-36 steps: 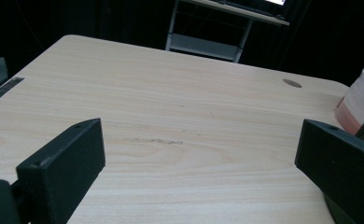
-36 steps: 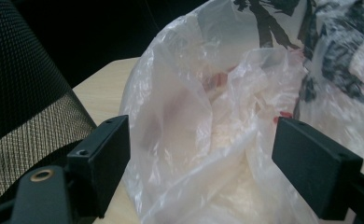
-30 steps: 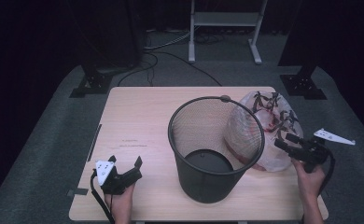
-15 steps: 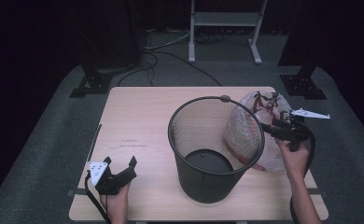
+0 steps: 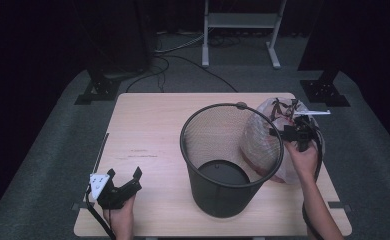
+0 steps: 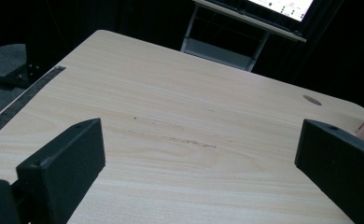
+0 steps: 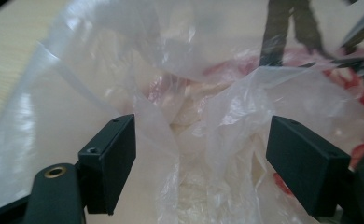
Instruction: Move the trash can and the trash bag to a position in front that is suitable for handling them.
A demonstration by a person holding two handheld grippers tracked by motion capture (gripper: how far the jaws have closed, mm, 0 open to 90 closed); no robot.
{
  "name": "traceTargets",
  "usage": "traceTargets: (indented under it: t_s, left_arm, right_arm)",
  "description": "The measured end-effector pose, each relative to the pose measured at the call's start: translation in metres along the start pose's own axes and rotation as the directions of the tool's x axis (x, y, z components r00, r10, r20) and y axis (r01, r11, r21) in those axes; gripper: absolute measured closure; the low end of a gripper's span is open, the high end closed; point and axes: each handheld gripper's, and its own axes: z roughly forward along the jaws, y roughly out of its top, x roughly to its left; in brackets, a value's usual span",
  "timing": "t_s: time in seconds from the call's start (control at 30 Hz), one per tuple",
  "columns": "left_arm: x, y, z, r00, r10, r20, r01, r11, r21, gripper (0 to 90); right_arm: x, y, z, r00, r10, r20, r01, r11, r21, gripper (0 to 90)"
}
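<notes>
**Right gripper at the bag, jaws wide**

I see the right gripper (image 5: 283, 134) over the clear plastic bag (image 5: 268, 145) at the table's (image 5: 148, 125) right side, just beside the black mesh bin (image 5: 223, 165). In the right gripper view its jaws stand wide apart with crumpled film of the bag (image 7: 194, 116) between them — nothing clamped. Red and pale contents show through the plastic; I cannot tell what they are.

Left gripper (image 5: 123, 182) sits low at the near left corner, well apart from the bin — jaws wide, bare wood between them.
</notes>
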Motion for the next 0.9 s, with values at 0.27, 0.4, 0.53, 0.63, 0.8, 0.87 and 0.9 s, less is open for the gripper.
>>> traceTargets:
  t_s: [0.27,0.4,0.53,0.63,0.8,0.87,0.9]
  left_arm:
    - [0.010,0.003,-0.002,0.9991,-0.040,-0.012,0.040,0.9991,-0.013,0.5]
    - [0.013,0.005,-0.004,0.9987,-0.047,-0.022,0.046,0.9987,-0.023,0.5]
    - [0.014,0.006,-0.005,0.9984,-0.050,-0.027,0.049,0.9983,-0.030,0.5]
    - [0.014,0.006,-0.005,0.9985,-0.048,-0.025,0.047,0.9985,-0.029,0.5]
    - [0.013,0.006,-0.006,0.9983,-0.054,-0.023,0.053,0.9980,-0.036,0.5]
    - [0.013,0.006,-0.007,0.9985,-0.049,-0.026,0.048,0.9982,-0.037,0.5]
    - [0.012,0.006,-0.007,0.9984,-0.050,-0.025,0.049,0.9981,-0.038,0.5]
  right_arm:
    - [0.003,-0.012,0.038,0.9972,-0.032,0.068,0.026,0.995,0.093,25.6]
    - [0.002,-0.025,0.050,0.9953,-0.040,0.088,0.029,0.993,0.117,28.6]
    - [0.002,-0.033,0.052,0.9921,-0.060,0.111,0.048,0.993,0.105,31.3]
    - [0.005,-0.035,0.052,0.9873,-0.094,0.128,0.079,0.990,0.113,31.8]
    - [0.011,-0.046,0.053,0.9750,-0.155,0.159,0.149,0.987,0.053,34.3]
    - [0.011,-0.050,0.051,0.9754,-0.154,0.158,0.151,0.988,0.031,38.3]
    - [0.011,-0.051,0.051,0.9758,-0.154,0.156,0.152,0.988,0.025,40.9]
